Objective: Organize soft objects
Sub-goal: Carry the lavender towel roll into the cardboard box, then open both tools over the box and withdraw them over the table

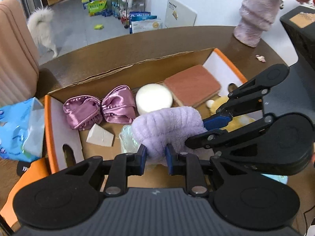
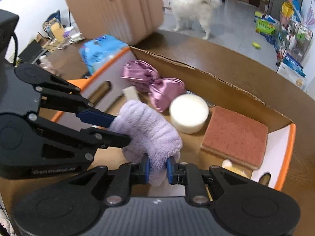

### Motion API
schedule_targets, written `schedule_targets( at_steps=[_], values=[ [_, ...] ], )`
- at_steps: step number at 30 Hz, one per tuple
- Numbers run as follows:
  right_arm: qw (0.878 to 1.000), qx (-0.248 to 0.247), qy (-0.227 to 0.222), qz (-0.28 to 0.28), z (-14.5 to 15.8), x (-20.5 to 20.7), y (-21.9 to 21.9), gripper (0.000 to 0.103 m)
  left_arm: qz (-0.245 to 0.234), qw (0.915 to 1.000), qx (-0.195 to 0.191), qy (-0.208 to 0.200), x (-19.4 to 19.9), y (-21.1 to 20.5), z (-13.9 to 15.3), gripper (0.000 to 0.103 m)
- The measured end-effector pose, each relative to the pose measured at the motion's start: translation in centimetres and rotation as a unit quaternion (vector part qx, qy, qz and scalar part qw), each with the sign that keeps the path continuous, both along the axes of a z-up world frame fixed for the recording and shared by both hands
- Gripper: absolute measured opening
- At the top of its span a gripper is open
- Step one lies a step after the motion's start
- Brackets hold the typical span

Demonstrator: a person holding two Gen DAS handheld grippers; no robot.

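Here, both grippers held one lilac fleece (image 1: pixel 167 125) between them, above the near part of an open cardboard box (image 1: pixel 137 66) on a brown table (image 1: pixel 177 37). The left gripper (image 1: pixel 156 158) was closed on one end of the fleece, the plush bunched between its blue pads. The right gripper (image 2: pixel 158 169) was closed on the other end in the same way. In the left wrist view the right gripper came in from the right, level with the fleece. In the right wrist view the left gripper came in from the left.

So the fleece ran as a short arched band from one gripper to the other, its long axis lying across the box's width rather than along it. Neither gripper was nearer; each held an end.

Below and beyond the fleece, inside the box, lay a pink satin pouch (image 1: pixel 100 109), a white round sponge (image 1: pixel 154 98), a rust-coloured pad (image 1: pixel 193 84), a small pale wedge (image 1: pixel 100 136) and part of a yellow plush toy (image 1: pixel 224 102). The bare floor of the box seemed to lie just beneath the fleece, near the wedge, so a drop would likely go straight down. A white dog (image 2: pixel 195 7) stood on the floor beyond the table.
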State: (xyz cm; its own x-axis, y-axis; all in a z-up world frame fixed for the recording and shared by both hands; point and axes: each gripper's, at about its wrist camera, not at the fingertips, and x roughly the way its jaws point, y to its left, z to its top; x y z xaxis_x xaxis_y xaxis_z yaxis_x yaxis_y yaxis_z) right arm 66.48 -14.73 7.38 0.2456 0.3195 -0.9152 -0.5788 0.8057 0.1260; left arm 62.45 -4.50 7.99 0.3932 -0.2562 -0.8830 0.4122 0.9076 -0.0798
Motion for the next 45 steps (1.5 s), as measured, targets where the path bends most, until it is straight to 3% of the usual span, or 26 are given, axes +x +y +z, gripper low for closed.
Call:
schedule_targets(
  at_steps=[10,18,27,38,45],
  values=[
    [0.999,-0.021,0.044,-0.008,-4.0,4.3,-0.1,0.019,-0.015,0.9997,0.015,0.008,4.0,-1.0,-1.8,0.023],
    [0.998,-0.020,0.054,0.004,-3.9,3.8,-0.4,0.019,-0.010,0.9993,0.022,0.027,5.7,-1.4,-4.8,0.027],
    [0.999,-0.030,0.046,0.000,-2.6,2.4,0.1,0.026,0.010,0.9988,0.025,0.040,4.5,-0.7,-3.9,0.031],
    [1.000,-0.027,0.003,-0.002,4.0,-3.6,-0.6,0.028,0.012,0.9997,0.022,0.007,-2.6,0.2,1.9,0.032],
    [1.000,-0.028,-0.015,-0.002,6.1,-9.8,-2.0,0.029,0.010,0.9997,0.018,-0.014,-9.2,-0.2,4.1,0.032]
  ],
)
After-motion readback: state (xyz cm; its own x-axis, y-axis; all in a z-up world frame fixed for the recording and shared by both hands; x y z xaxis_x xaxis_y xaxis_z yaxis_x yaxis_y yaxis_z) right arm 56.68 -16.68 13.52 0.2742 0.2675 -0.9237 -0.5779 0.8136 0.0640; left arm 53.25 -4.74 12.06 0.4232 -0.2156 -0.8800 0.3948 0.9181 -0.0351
